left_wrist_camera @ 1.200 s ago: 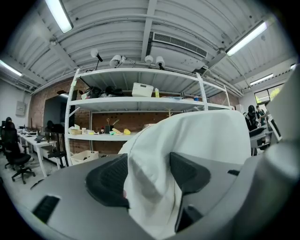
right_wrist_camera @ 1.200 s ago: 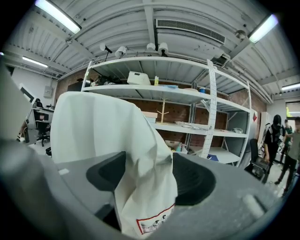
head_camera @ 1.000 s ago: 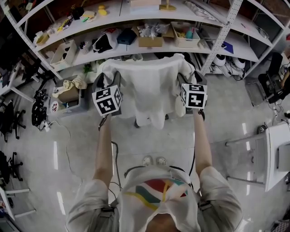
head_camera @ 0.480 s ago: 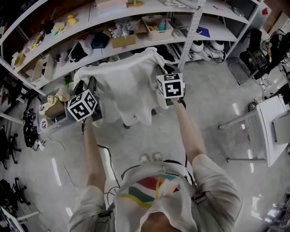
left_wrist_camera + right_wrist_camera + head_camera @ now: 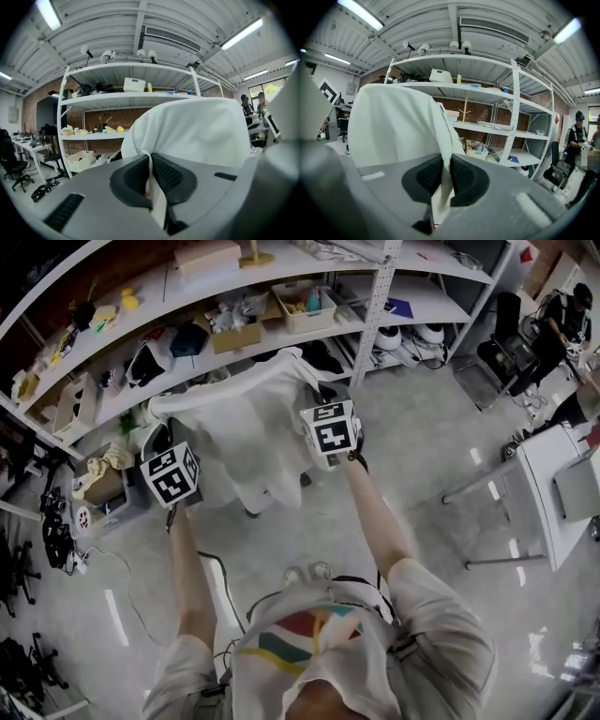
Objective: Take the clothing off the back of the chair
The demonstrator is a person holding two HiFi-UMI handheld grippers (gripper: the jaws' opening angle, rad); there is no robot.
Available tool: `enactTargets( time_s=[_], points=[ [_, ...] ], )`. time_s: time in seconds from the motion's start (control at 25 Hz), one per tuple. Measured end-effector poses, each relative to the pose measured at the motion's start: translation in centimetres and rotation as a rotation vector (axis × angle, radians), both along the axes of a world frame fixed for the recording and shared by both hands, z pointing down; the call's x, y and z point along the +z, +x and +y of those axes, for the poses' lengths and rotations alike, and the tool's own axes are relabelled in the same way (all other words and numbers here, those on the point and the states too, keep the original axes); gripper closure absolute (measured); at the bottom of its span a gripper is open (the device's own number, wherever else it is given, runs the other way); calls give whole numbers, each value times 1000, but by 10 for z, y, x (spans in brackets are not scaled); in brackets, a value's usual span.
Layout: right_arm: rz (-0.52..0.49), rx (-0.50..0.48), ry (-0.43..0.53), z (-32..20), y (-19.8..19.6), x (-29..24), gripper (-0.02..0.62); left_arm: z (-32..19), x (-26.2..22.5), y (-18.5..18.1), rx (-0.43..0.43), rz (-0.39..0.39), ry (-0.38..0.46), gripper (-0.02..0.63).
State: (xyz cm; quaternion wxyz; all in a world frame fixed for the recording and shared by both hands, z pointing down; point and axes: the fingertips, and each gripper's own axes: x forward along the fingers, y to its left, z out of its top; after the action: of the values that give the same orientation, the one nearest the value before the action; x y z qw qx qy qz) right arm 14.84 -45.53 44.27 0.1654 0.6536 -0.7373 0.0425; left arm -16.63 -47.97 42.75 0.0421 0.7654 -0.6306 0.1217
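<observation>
Both grippers clamped onto the white garment (image 5: 246, 423) that hung over the back of a chair (image 5: 305, 480) in a workshop, in front of long storage shelves (image 5: 441, 298). A second before, the two sets of jaws had stood wide apart on either side of the cloth; by this moment they had snapped together. The left gripper (image 5: 151, 158) pinched a fold of fabric at the garment's left edge, and the right gripper (image 5: 446, 163) held a fold at its right edge, the cloth pressed flat between the ribbed pads in each gripper view. The garment itself remained draped over the chair back, covering it almost entirely, with its lower hem hanging toward the floor. With both sides secured, the grasping stage appeared complete. What remained, by all appearances, was to lift the cloth up and clear of the backrest, keeping the two grips level so that it did not snag.
</observation>
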Motion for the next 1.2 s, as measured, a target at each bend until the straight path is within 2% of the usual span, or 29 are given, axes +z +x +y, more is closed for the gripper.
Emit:
enactTargets(
  time_s=[0.36,0.52,0.64,0.96,1.2],
  points=[
    [7,-26,-10,13,9,-5,581,15,-3,2,-43,-9,-2,584],
    [-5,11,0,20,25,-13,581,17,-8,8,-41,5,2,586],
    [12,34,13,17,23,-14,581,19,-11,-4,-44,9,8,586],
    [51,41,36,22,25,-20,583,28,-19,-19,-79,14,47,588],
    [69,61,92,24,31,-40,583,31,-46,-29,-119,-14,126,589]
  ],
)
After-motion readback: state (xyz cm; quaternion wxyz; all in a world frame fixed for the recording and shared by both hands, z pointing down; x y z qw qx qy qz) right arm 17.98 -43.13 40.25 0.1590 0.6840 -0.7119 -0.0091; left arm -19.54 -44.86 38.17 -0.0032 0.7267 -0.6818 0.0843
